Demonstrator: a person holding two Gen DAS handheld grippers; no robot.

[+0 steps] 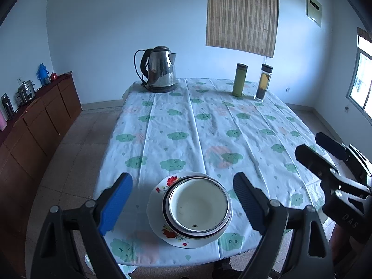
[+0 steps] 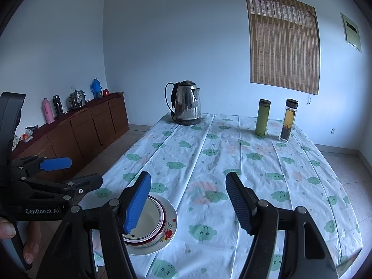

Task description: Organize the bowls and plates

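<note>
A white bowl (image 1: 198, 208) with a dark rim sits nested on a white plate (image 1: 158, 189) with red flowers, near the table's front edge. My left gripper (image 1: 183, 201) hangs over this stack, open, its blue pads wide on either side and apart from it. In the right wrist view the same bowl (image 2: 150, 220) and plate (image 2: 171, 225) lie at lower left. My right gripper (image 2: 188, 200) stands open to the right of the stack, over bare tablecloth, with nothing between its fingers. Each gripper shows in the other's view: the right gripper (image 1: 313, 148) and the left gripper (image 2: 69, 172).
The table (image 1: 209, 127) carries a cloud-print cloth. A steel kettle (image 1: 160, 69) stands at the far left end, a green flask (image 1: 239, 80) and a clear bottle (image 1: 262, 82) at the far right. A wooden sideboard (image 2: 93, 127) with flasks and a cooker lines the left wall.
</note>
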